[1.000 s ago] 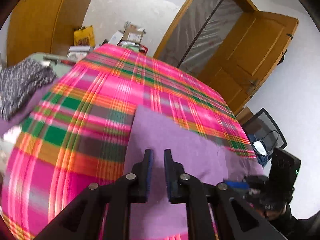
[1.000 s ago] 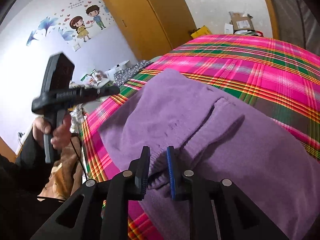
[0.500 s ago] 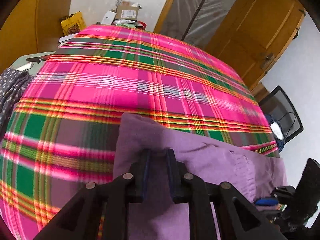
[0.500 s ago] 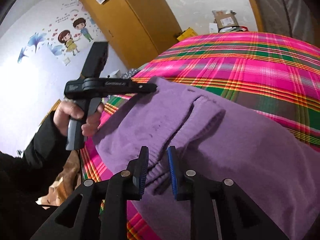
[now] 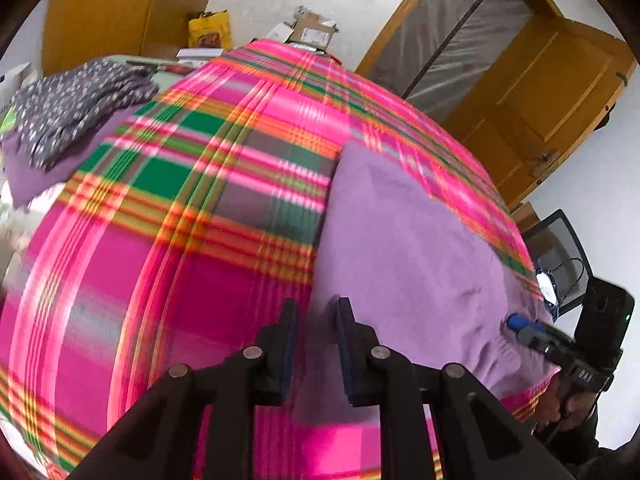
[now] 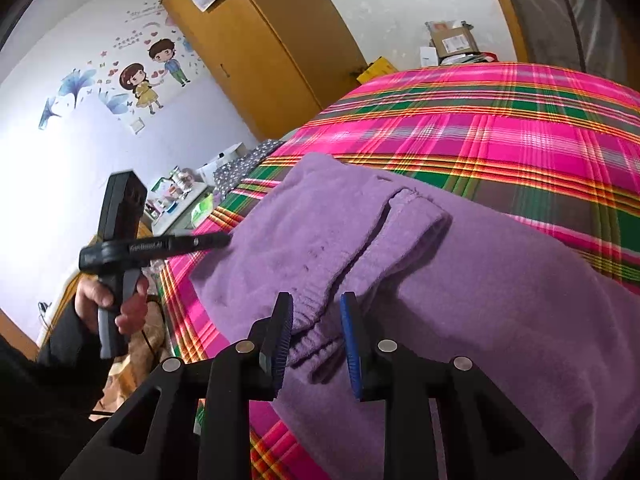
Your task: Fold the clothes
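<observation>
My left claw [image 5: 314, 332]: fingers slightly apart, holding nothing, the purple garment's [image 5: 404, 256] edge lying in and just beyond the gap | my right claw [image 6: 316, 336]: partly spread, empty, over the garment's ribbed cuff [image 6: 316, 320] | garment spread ahead of both claws on the pink plaid blanket [image 5: 180, 240]
</observation>
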Motion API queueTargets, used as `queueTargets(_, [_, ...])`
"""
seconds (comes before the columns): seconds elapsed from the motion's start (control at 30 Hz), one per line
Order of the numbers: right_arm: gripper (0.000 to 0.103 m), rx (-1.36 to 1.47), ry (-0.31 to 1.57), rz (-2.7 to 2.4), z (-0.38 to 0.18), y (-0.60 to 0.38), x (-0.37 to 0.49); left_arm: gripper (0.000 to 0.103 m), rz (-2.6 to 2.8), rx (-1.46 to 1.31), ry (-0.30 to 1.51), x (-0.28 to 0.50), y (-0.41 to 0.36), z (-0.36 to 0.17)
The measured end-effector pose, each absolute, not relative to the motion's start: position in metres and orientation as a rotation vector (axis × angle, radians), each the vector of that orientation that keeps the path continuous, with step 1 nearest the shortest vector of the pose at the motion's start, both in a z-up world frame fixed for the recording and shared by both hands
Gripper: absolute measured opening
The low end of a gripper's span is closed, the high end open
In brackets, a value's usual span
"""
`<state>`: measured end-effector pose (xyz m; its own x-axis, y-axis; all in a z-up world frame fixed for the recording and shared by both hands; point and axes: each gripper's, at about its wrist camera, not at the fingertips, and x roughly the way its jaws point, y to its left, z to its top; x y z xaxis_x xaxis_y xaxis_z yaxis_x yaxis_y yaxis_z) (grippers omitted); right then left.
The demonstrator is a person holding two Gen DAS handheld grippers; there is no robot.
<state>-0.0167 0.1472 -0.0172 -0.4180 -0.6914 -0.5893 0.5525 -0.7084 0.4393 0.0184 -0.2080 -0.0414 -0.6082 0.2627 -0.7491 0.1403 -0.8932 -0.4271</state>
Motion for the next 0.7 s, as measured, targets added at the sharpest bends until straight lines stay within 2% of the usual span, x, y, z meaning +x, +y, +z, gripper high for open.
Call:
queueTargets(0.37, [0.025, 0.976, -0.125, -2.083, -0.017, 0.134, -0.002, 0.019, 2.689, -1.223, -0.605, 0.042, -0.186, -0.019])
queueTargets(0.5, [0.025, 1.032, -0.039, -2.078, -0.029, 0.126, -0.003, 0.019, 2.631, -1.262, -0.557, 0.04, -0.175, -0.034])
queueTargets(0.7, [0.025, 1.031, -0.028, -2.077, -0.031, 0.125, -0.002, 0.015, 2.625, -1.239, -0.567, 0.044, -0.178, -0.038])
